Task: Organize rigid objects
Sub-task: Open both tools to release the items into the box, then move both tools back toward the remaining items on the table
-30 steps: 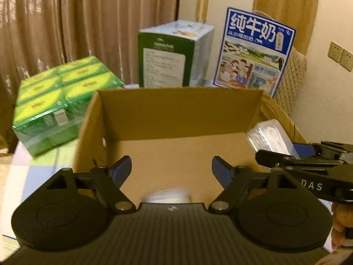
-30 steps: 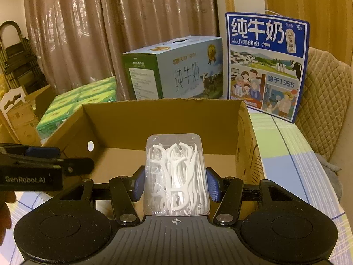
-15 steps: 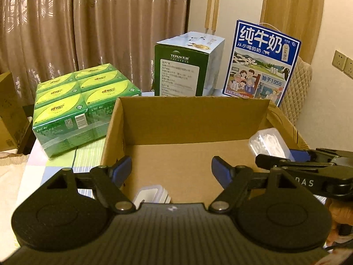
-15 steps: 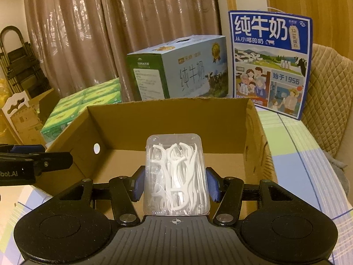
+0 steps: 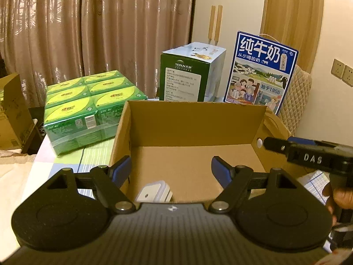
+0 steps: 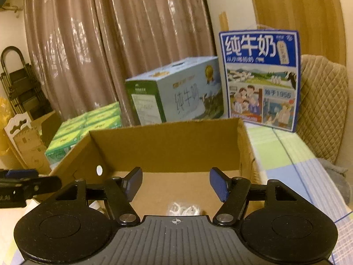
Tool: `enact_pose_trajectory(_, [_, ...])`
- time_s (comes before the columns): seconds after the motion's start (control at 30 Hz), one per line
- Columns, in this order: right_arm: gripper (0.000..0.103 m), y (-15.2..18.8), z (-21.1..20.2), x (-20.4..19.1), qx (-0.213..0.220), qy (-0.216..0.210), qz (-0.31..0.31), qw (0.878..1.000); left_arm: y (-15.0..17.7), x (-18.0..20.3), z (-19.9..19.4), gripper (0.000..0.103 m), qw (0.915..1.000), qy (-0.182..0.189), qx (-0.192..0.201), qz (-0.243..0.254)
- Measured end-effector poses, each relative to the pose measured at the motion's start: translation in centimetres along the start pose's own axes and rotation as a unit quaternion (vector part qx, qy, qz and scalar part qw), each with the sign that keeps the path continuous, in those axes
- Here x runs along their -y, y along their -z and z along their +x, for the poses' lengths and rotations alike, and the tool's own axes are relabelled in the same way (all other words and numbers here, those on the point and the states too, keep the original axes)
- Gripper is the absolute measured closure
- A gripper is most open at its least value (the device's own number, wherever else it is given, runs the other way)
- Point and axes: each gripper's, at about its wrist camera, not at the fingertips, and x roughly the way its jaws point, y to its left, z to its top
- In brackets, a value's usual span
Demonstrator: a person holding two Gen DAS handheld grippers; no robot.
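An open cardboard box (image 5: 194, 121) stands on the table; it also shows in the right wrist view (image 6: 167, 145). My left gripper (image 5: 171, 169) is open and empty above the box's near left corner. A small clear-lidded white case (image 5: 154, 191) lies on the box floor just below it. My right gripper (image 6: 175, 182) is open and empty over the box. The clear box of white floss picks (image 6: 184, 209) lies on the box floor under it, partly hidden by the gripper body. The right gripper's body (image 5: 313, 156) shows at the box's right wall.
A shrink-wrapped pack of green tissue boxes (image 5: 88, 108) sits left of the box. A green and white milk carton case (image 5: 192, 75) and a blue milk case (image 5: 260, 70) stand behind it. A quilted chair (image 6: 320, 106) is at the right. Curtains hang behind.
My right gripper opened and let go of the floss pick box, which now lies on the box floor. My left gripper drew back and to the left, away from the white case.
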Motion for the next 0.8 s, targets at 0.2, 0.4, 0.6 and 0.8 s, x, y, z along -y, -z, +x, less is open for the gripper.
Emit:
enact_pose_trajectory(0.2, [0.035,0.5,-4.4,-0.3,0.024,-0.007,-0.011,1.0,2.0,0.2,-4.0,0.027,0.9999,-0.008,0.009,-0.012])
enact_pose_trajectory(0.4, [0.031,3.8,-9.6,0.1,0.012,-0.016,-0.002,1.0,5.4,0.9,-8.5,0.027,0.9993,-0.027,0.019,-0.019])
enact_pose_trajectory(0.6, [0.029,7.6,-14.4,0.8,0.0,-0.013,-0.013,1.0,10.5,0.8,-13.1,0.027,0.998,-0.052,0.022,-0.03])
enact_pose_trajectory(0.8, [0.028,11.2,-17.4,1.1,-0.029,-0.008,-0.028,0.999,15.1,0.8,-15.4,0.027,0.997,-0.067,0.003,-0.039])
